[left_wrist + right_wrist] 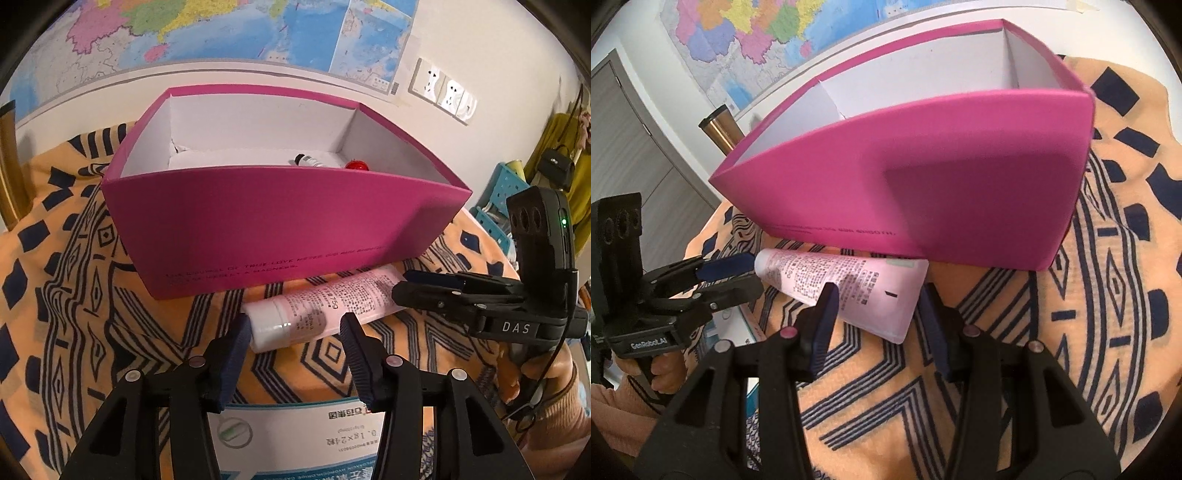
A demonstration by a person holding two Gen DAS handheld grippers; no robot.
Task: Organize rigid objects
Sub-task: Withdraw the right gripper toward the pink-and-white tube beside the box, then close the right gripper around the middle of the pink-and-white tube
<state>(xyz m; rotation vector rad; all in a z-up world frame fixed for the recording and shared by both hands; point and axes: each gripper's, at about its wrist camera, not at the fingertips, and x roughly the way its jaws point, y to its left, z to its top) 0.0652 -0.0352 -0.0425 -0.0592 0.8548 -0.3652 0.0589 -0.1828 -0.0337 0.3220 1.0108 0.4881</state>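
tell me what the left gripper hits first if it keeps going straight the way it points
Most likely the pink tube: it lies on the cloth just ahead of the left gripper, cap end between the open jaws. The magenta box sits behind it. Depth is uncertain.

Black plastic left gripper (293, 326) and right gripper (875, 299), ribbed dark-blue pads, silver screws, white lettering.

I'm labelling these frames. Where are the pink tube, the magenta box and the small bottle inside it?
pink tube (314, 314): left wrist view, printed body.
magenta box (280, 225): left wrist view, front wall.
small bottle (308, 160): left wrist view, its side.
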